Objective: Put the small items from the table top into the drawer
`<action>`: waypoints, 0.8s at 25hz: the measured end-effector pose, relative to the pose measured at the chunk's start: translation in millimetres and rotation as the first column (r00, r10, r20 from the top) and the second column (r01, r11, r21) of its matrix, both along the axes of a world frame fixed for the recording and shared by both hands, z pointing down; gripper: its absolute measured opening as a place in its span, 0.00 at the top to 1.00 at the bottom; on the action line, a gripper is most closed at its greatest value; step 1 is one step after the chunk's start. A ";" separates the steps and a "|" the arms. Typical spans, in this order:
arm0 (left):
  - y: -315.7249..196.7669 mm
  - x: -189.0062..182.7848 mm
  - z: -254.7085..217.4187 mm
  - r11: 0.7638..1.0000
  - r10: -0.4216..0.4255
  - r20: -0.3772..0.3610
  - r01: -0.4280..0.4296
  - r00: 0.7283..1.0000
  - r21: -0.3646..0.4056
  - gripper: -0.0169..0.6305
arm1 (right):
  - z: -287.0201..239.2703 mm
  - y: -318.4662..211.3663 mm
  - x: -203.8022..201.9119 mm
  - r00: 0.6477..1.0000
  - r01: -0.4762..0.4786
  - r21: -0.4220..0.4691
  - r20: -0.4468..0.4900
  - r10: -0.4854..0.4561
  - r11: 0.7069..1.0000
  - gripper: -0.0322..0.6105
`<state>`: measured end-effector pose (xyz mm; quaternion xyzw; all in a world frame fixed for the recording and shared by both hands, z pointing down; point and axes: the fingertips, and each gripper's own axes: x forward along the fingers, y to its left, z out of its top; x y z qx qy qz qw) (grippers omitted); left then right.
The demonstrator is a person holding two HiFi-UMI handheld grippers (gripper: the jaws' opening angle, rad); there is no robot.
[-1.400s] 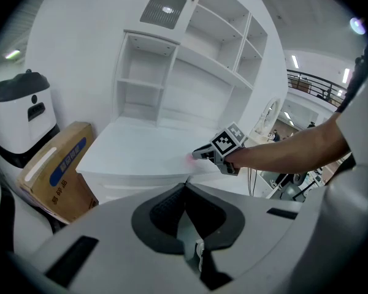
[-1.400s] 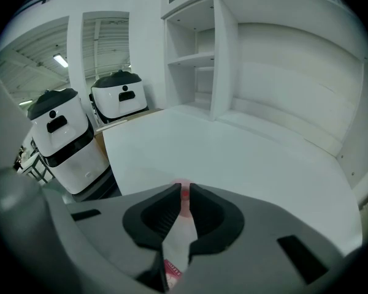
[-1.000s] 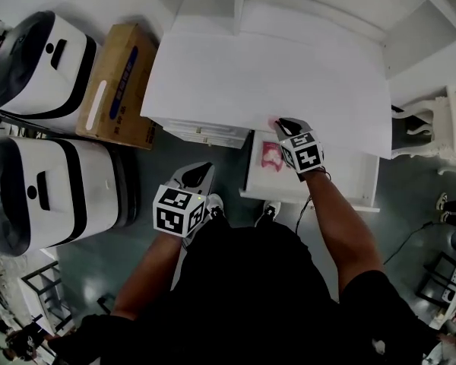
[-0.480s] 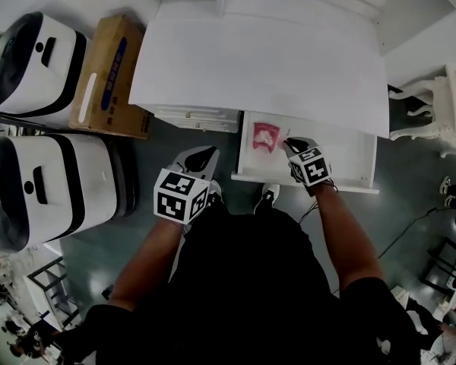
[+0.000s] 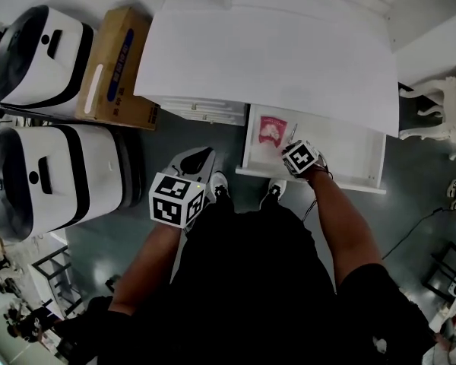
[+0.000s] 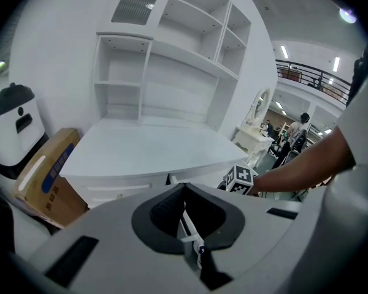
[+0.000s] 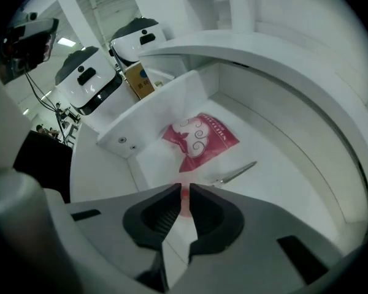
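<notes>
Containers first. White open drawer [image 5: 342,149], pulled out from under the right part of the white table top [image 5: 266,52]. Inside I see a flat pink foil packet with white swirls [image 7: 199,138], lying towards the drawer's left side. Just beside it, nearer the middle, is a thin silver metal piece [image 7: 234,173]; the two look slightly apart. I can't tell what kind of piece it is.

Right gripper [image 7: 184,190]: over the drawer, near its front rim. The jaws are drawn in to a narrow slit and pinch a small pink item [image 7: 184,197]. Only a sliver shows between the dark pads, so I can't make out its shape. It is above the drawer floor, short of the packet.

Left gripper [image 6: 183,188]: jaws pressed together with nothing between them. It hangs low in front of the table, well apart from the drawer.

Brown cardboard box with a blue stripe [image 5: 115,68] stands on the floor left of the table. I can't see its contents. Two white-and-black machines [image 5: 53,181] sit further left, and the upper one is cut by the frame edge.

In the head view the marker cube hides the right gripper's tips. My own torso blocks the floor below the drawer front.
</notes>
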<state>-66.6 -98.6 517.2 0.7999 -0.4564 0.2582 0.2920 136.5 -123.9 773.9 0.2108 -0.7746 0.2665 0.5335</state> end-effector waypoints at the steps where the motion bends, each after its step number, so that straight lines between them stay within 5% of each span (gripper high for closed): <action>1: 1.5 -3.0 0.1 1.000 -0.009 0.003 0.009 1.000 -0.002 0.96 | 3.8 1.5 -0.9 1.000 0.016 -0.015 -0.012 -0.017 1.000 0.86; 10: 10.3 -17.4 5.0 0.999 -0.041 -0.001 0.041 0.999 -0.012 0.96 | 21.9 8.6 -3.0 0.998 0.015 -0.139 -0.051 -0.022 0.990 0.84; 20: 0.4 -19.0 4.1 1.000 0.020 -0.031 -0.020 0.999 0.009 0.96 | -6.8 -3.2 9.2 0.994 -0.106 -0.088 -0.036 0.103 0.991 0.81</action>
